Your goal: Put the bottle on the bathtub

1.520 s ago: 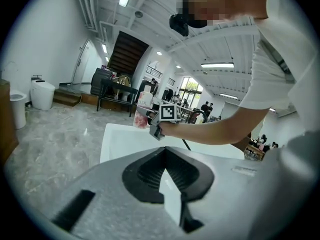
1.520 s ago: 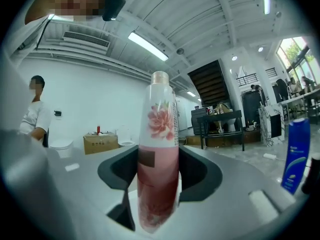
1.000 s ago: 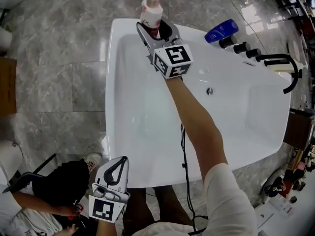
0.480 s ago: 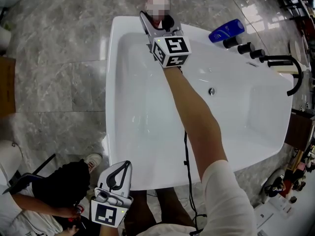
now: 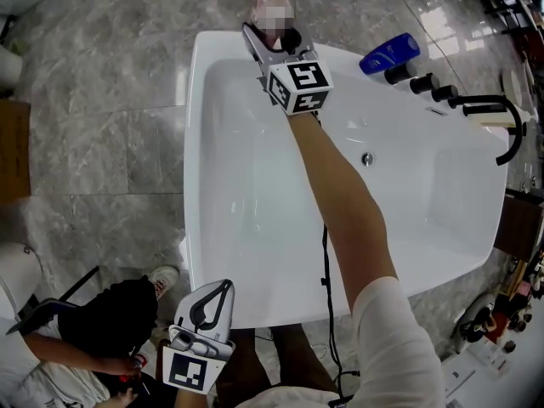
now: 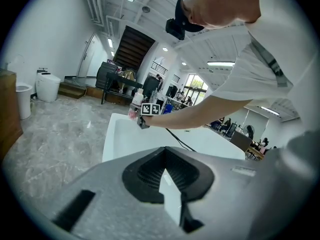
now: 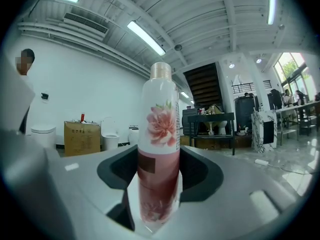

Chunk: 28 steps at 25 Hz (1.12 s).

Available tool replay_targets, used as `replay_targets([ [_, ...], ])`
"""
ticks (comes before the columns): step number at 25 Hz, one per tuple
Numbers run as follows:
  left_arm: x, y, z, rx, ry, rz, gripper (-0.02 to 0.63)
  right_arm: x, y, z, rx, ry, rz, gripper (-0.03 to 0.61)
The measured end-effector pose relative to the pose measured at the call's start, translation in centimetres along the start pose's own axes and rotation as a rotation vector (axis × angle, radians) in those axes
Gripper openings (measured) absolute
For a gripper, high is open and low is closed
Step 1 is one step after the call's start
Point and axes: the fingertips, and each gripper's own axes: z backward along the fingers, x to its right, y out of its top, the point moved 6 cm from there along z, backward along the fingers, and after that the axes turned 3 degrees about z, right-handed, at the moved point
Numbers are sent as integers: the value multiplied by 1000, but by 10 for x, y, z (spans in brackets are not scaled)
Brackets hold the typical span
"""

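The right tongs (image 5: 272,39) are clamped on the bottle (image 7: 159,134), gripping its lower body. The bottle stands upright between them: a tall, slim pink one with a flower print and a pale cap. The left tongs (image 5: 206,306) are closed with nothing in them. They hang off the bathtub's near edge, well apart from the work.

Seen from the head, the bottle is at the bathtub's (image 5: 189,143) far rim, with the arm stretched across the whole basin to reach it. Whether its base already rests on the rim cannot be told, since the tongs cover that spot.

Further along the same rim, a blue bottle (image 5: 389,53) lies on its side beside black knobs (image 5: 416,82) and a black tap (image 5: 489,113). All of these are well clear of the pink bottle.

The danger likely lies in the letting go. The rim looks narrow, glossy and rounded, and the bottle is tall for its base. If it is set off-centre or slightly tilted, it could topple into the basin or outward onto the marble floor (image 5: 102,100). At full reach the hand may be less steady. If the tongs open unevenly or drag on the label as they pull back, they could nudge it over.
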Motion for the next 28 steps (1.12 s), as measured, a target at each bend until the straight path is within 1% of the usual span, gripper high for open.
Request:
replay_targets([
  [3, 2, -2, 1, -9, 0, 0, 6, 0, -1, 2, -14, 21, -7, 243],
  [8, 4, -5, 2, -6, 4, -2, 6, 0, -3, 16, -31, 26, -8, 261],
  [12, -1, 5, 2, 7, 23, -24, 6, -2, 4, 37, -29, 32, -10, 261],
  [16, -5, 24, -4, 26, 18, -89, 6, -5, 20, 61, -28, 48, -18, 261],
  [20, -3, 55, -20, 62, 0, -168, 6, -5, 41, 86, -28, 67, -17, 261],
  [28, 22, 118, -55, 140, -69, -322, 6, -6, 99, 147, -10, 68, -50, 261],
])
